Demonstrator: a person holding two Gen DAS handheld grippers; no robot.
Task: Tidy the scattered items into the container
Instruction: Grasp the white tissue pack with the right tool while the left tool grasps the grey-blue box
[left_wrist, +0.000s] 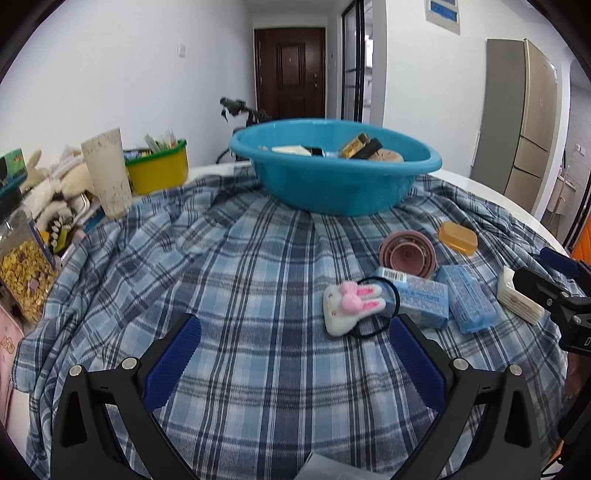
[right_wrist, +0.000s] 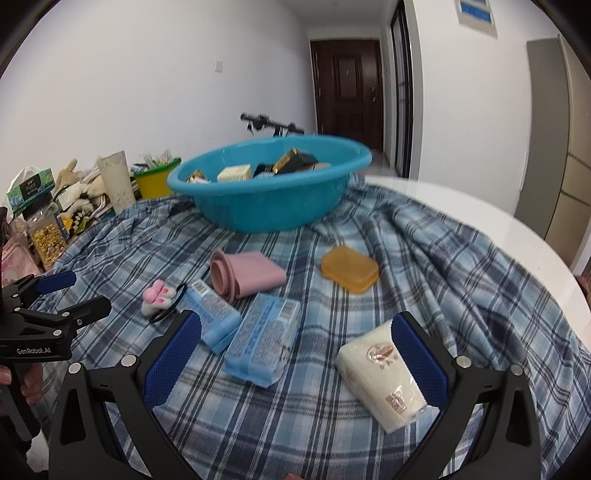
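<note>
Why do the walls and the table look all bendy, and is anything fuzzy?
In both wrist views the fisheye lens curves straight things and darkens the corners. In the left wrist view the blue basin looks a little soft, while the left gripper is sharp. In the right wrist view the basin is smeared, and the white table edge shines with glare.

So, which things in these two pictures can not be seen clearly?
- Blue basin contents: both views, its wall hides the lower items.
- Cream packet: left wrist view, right gripper covers part.
- Print on the blue packs: too small to read.
- Left gripper: right wrist view, cut by the edge.
</note>
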